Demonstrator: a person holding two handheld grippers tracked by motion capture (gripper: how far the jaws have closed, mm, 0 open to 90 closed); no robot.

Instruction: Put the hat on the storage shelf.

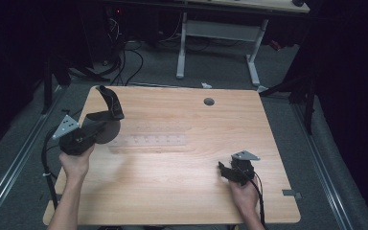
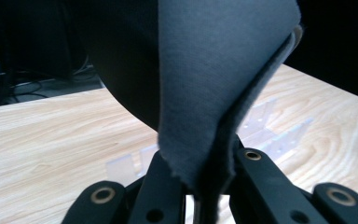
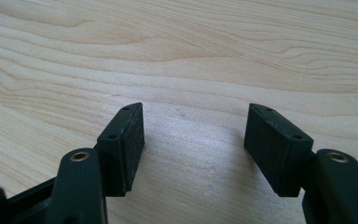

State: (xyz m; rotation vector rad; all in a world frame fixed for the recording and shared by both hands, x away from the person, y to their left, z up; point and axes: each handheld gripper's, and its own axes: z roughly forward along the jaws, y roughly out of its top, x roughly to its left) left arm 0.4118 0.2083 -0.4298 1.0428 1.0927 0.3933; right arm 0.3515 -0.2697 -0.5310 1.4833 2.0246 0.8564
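- My left gripper [image 1: 106,125] is clenched on a dark grey cloth [image 2: 214,79], pinched between its jaws and held above the counter's [image 1: 182,187] far left part.
- A clear plastic rack [image 1: 148,142] lies on the counter just beside the cloth.
- My right gripper [image 3: 193,144] is released, jaws apart with nothing between them, low over bare wood near the counter's right edge.

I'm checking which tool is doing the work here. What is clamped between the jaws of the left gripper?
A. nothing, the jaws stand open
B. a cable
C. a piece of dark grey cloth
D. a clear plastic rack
C: in the left gripper view the left gripper has its jaws pinched on the dark grey cloth, which rises up from between them.
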